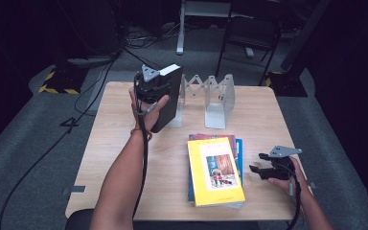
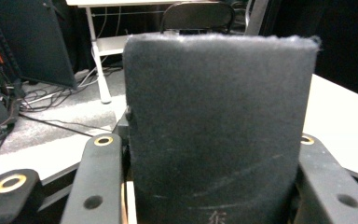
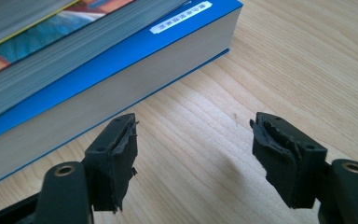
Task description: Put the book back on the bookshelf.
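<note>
The left gripper (image 1: 159, 91) grips a thick black book (image 1: 168, 96) about its spine, jaws standing half apart with one pad against each cover, as the left gripper view confirms: the black book (image 2: 219, 126) fills the space between the two jaws. The book is held upright and clear of the wooden table (image 1: 124, 143), probably so that it can be set on edge into the expandable metal book rack (image 1: 206, 98), which stands just beyond and to the right of this gripper, at the far edge of the table. Its covering appears matt and fuzzy, like felt or flocked cloth, with pale scuff lines and a small printed character low on the spine. The rack is of thin grey sheet metal, with upright dividers joined by a scissor lattice. The right gripper (image 1: 258, 168) rests low at the near right of the table, its jaws parted with nothing between them; the foam pads (image 3: 121, 144) are torn and ragged at the edges. Just to its left lies a flat stack of books (image 1: 215, 170), likely waiting their turn: a glossy yellow paperback on top, a blue-covered volume (image 3: 135, 51) below with pale page edges. The table surface shows light wood grain.
</note>
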The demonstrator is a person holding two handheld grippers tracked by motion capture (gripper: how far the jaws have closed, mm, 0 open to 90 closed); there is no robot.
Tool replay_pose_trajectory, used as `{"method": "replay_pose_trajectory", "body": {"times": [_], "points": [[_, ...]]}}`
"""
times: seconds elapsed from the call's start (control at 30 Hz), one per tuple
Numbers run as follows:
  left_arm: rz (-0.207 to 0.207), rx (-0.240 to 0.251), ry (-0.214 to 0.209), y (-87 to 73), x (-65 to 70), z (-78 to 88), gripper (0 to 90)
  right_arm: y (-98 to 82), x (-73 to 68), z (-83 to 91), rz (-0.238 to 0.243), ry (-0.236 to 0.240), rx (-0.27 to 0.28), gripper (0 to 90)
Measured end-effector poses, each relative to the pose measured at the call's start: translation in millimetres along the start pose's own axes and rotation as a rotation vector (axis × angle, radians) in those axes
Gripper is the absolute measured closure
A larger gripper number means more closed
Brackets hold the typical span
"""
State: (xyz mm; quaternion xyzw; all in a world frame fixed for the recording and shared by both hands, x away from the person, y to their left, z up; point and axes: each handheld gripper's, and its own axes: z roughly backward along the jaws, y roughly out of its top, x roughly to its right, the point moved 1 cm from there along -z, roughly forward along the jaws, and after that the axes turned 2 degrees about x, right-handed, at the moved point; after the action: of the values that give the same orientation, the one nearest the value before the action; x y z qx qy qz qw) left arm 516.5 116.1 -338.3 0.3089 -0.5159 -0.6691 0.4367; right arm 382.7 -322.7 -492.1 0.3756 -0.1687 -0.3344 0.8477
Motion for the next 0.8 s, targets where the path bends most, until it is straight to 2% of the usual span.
{"method": "replay_pose_trajectory", "body": {"times": [0.13,0.17,0.3,0.53,0.73,0.8], "points": [[0.004,-0.005,0.021,2.3,0.9,-7.7,52.3,0.4,-1.4,0.8,0.008,0.002,0.002,31.2],[0.004,-0.008,0.037,2.3,2.3,-11.2,52.3,0.2,-1.4,0.9,0.008,0.004,0.003,31.2],[-0.027,-0.01,0.09,-0.2,9.8,-20.1,52.2,0.3,-1.3,0.4,0.013,-0.003,0.0,31.2],[-0.013,-0.012,0.126,-7.1,9.1,-32.6,52.1,0.9,-3.5,1.0,0.027,-0.001,0.003,31.5],[-0.024,-0.024,0.111,-18.9,8.8,-35.6,52.0,2.0,-4.9,1.1,0.043,0.002,0.004,31.6],[-0.009,-0.018,0.103,-20.2,7.3,-33.8,52.0,2.1,-5.2,0.5,0.048,-0.002,0.003,32.2]]}}
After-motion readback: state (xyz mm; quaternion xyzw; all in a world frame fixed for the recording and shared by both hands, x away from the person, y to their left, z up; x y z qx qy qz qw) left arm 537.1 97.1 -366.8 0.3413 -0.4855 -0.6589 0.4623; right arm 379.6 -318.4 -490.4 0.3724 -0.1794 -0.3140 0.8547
